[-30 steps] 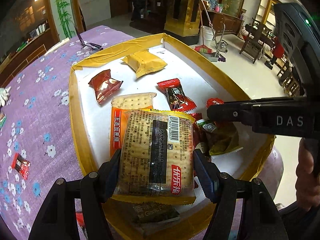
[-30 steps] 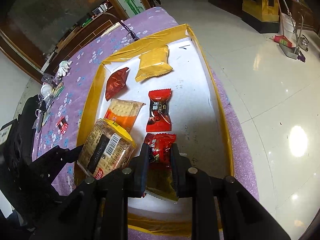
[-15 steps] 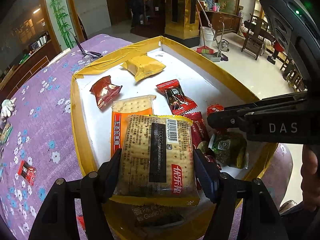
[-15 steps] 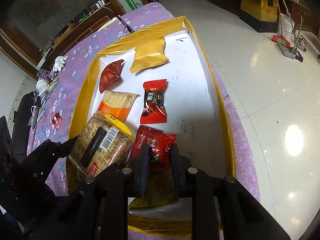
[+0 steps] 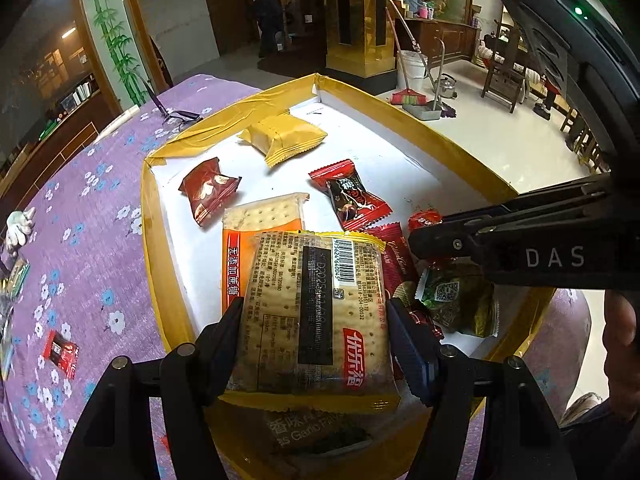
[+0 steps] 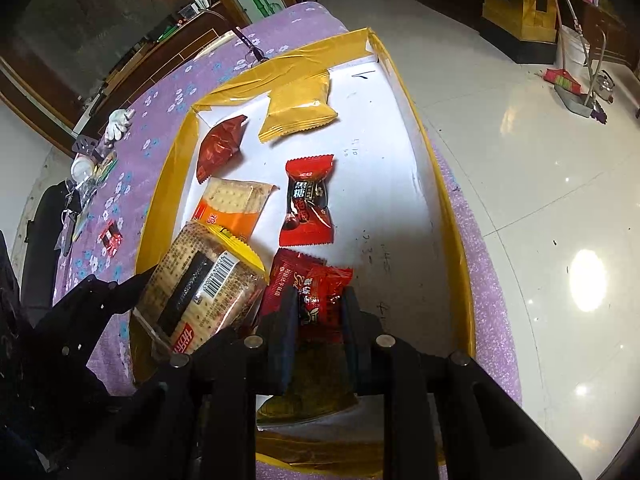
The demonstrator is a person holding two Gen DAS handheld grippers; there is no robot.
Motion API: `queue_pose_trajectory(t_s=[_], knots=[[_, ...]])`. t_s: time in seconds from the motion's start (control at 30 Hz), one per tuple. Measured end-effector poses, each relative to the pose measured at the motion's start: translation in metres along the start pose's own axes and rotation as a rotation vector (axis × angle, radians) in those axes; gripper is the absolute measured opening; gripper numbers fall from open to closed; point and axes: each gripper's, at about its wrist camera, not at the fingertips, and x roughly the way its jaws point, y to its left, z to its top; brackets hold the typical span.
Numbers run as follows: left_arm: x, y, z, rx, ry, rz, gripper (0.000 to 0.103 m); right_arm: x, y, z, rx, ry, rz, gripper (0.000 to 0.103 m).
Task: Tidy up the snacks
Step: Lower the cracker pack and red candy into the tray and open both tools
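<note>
Left wrist view shows the left gripper (image 5: 316, 344) clamped on both sides of a yellow-edged clear pack of square crackers (image 5: 314, 312), held above the near end of the white tray with yellow-taped walls (image 5: 452, 148). Right wrist view shows the right gripper (image 6: 320, 320) pinched tight on a small red foil candy packet (image 6: 326, 300), with a red-and-black wrapped sweet (image 6: 307, 204) lying just beyond its fingertips and the crackers to its left.
</note>
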Motion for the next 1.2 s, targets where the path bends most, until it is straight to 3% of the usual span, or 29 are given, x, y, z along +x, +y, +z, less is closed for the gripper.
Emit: queue_pose_trajectory(t_s=[0.97, 1.2], knots=[[-0.003, -0.002, 0.002, 0.013, -0.006, 0.013, 0.074, -0.005, 0.001, 0.002, -0.003, -0.024, 0.000, 0.021], [-0.013, -0.001, 0.003, 0.018, -0.036, 0.026, 0.075, -0.018, 0.004, 0.002, -0.004, -0.065, -0.009, 0.032]])
